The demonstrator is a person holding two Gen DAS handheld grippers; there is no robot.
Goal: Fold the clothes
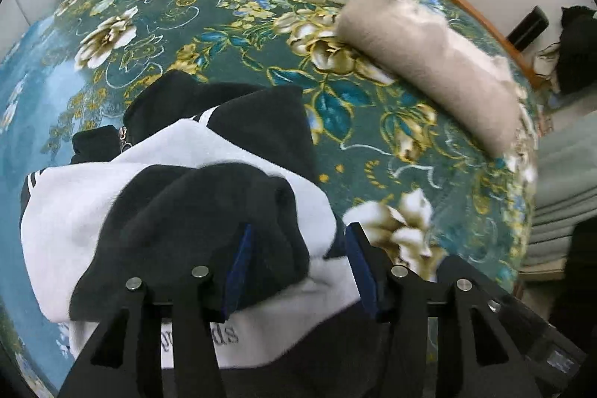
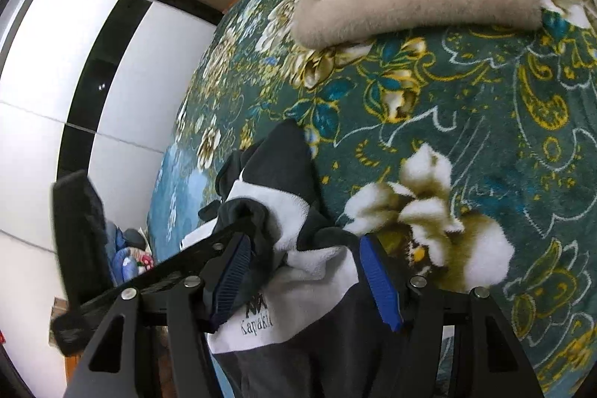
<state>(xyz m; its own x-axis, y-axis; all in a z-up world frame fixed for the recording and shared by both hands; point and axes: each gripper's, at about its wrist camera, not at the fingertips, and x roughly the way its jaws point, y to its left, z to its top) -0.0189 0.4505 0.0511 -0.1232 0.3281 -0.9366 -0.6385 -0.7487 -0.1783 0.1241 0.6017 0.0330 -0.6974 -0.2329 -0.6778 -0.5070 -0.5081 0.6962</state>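
Hand-held grippers (image 1: 294,271) (image 2: 306,280) — spread over jacket (image 1: 179,196)

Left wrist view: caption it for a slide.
Open left gripper over a black-and-white jacket on a floral blanket, folded beige garment beyond.

Two handheld grippers are showing: the left gripper (image 1: 298,263) and right gripper (image 2: 306,280) are each wearing matte black angular arms, round silver screws (image 1: 199,272) and ribbed blue finger pads (image 2: 380,282) (the left's looking darker navy).

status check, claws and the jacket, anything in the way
Left claw open over the black-and-white jacket. Right claw open, same jacket between its fingers. Folded beige garment sits apart, not blocking.
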